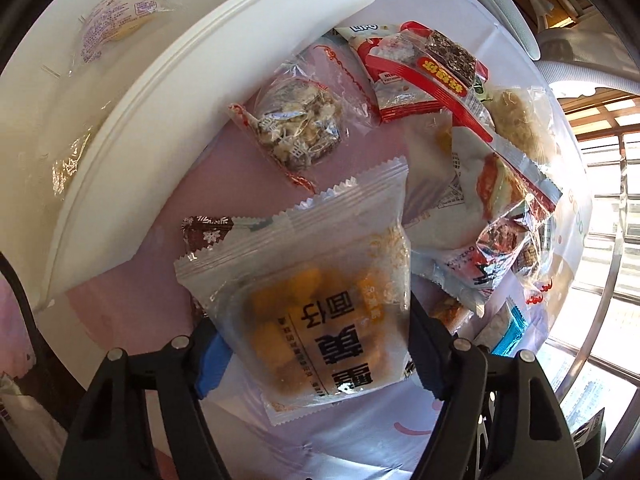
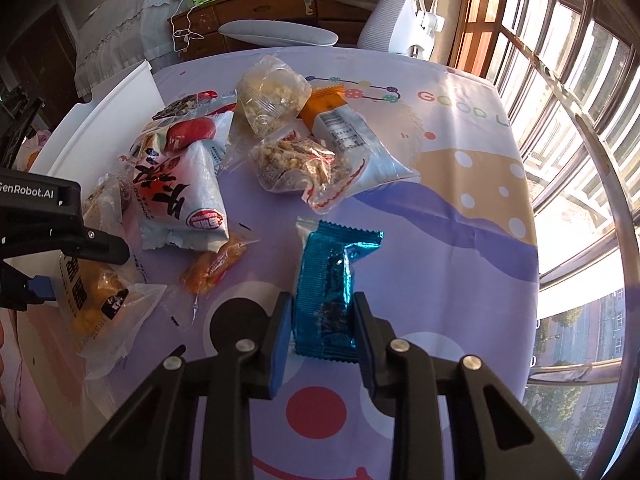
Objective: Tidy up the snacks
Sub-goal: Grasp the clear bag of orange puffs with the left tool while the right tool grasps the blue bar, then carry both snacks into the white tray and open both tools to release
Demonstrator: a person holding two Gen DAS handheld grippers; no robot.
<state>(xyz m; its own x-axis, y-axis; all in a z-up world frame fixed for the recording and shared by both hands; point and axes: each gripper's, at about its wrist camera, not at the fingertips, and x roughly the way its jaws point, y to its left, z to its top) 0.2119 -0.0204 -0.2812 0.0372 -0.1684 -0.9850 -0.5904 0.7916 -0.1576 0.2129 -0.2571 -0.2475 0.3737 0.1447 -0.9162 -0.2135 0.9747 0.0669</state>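
While both tongs are busy with a packet each, the job is to lift them clean and carry them to the white bin.

The left tongs (image 1: 320,344) point down and are set fairly wide, with the clear packet of yellow snacks (image 1: 316,304) between them. The black finger on the right side touches the packet's edge. The blue pad (image 1: 212,364) on the left sits at the other edge, but I cannot tell how hard it presses. I think a firmer squeeze in the middle of the packet would help before lifting, because the wrap looks slippery and floppy.

Up and to the left of these tongs is the white bin (image 1: 132,128), with its rim close by. One wrapped snack (image 1: 116,20) already lies inside. The way to the bin looks open. Ahead and to the right is a crowded snack pile (image 1: 460,120), so swinging left is safer.

The right tongs (image 2: 320,332) are narrow and hold the blue foil packet (image 2: 332,276) at its near end. The far end sticks out ahead, so I would lift straight up first.

To the left of these tongs lies an orange snack (image 2: 216,264) quite near. Ahead sits a nut bag (image 2: 300,164). To the right the desk (image 2: 460,220) is bare out to its edge, so there is lots of room there.
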